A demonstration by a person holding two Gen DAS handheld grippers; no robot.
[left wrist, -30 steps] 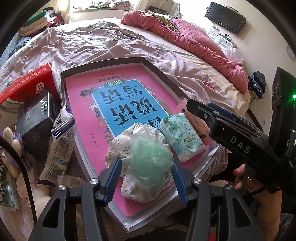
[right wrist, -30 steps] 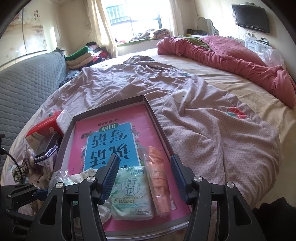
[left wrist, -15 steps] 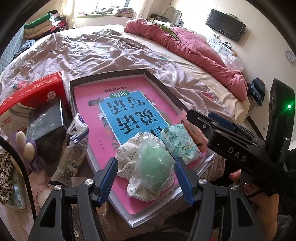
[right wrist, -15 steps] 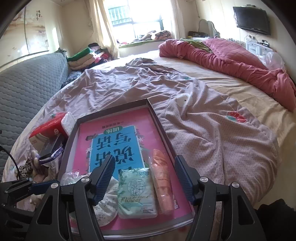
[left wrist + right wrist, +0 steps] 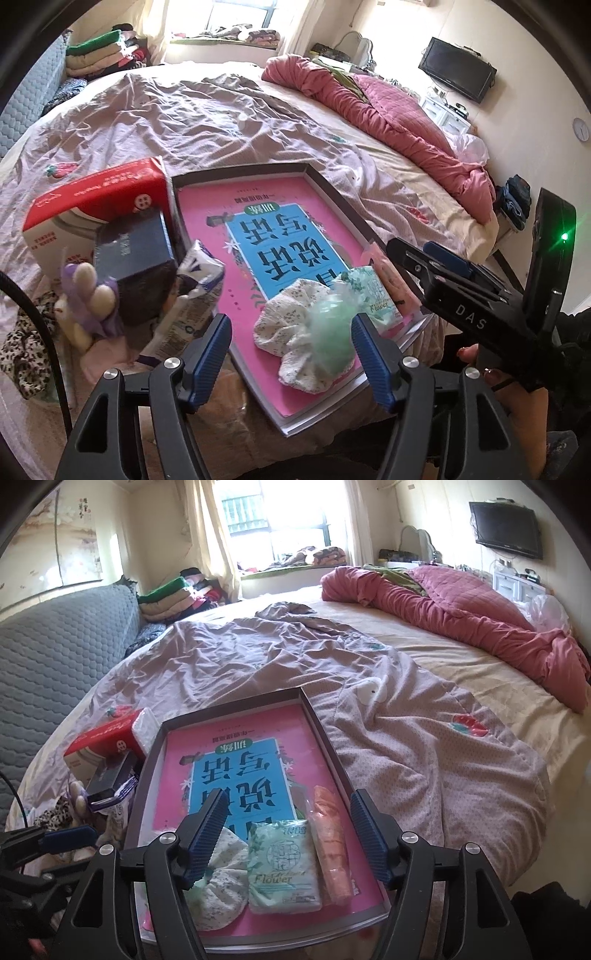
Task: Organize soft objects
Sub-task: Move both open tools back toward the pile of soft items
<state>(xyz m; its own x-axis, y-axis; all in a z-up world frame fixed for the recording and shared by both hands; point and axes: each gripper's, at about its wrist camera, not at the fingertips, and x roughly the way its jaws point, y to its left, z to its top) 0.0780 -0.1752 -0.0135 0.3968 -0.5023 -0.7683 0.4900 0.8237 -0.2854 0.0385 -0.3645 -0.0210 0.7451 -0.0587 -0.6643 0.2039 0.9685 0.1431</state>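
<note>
Since the earlier frame, left gripper (image 5: 291, 347) has pulled back from the green bagged item (image 5: 330, 334); jaws opening, nothing clamped. Item lies on floral cloth (image 5: 286, 325) at tray's (image 5: 332, 192) 6 o'clock end. Right gripper (image 5: 286, 827) jaws opening, released above tissue pack (image 5: 282, 871); orange pack (image 5: 330, 849) touches it at 3 o'clock.

Bed (image 5: 424, 672) carries tray (image 5: 321, 731), red box (image 5: 92, 192), quilt (image 5: 461, 602).

Opening left tongs (image 5: 290, 354) hover over bagged green ball (image 5: 330, 332).
</note>
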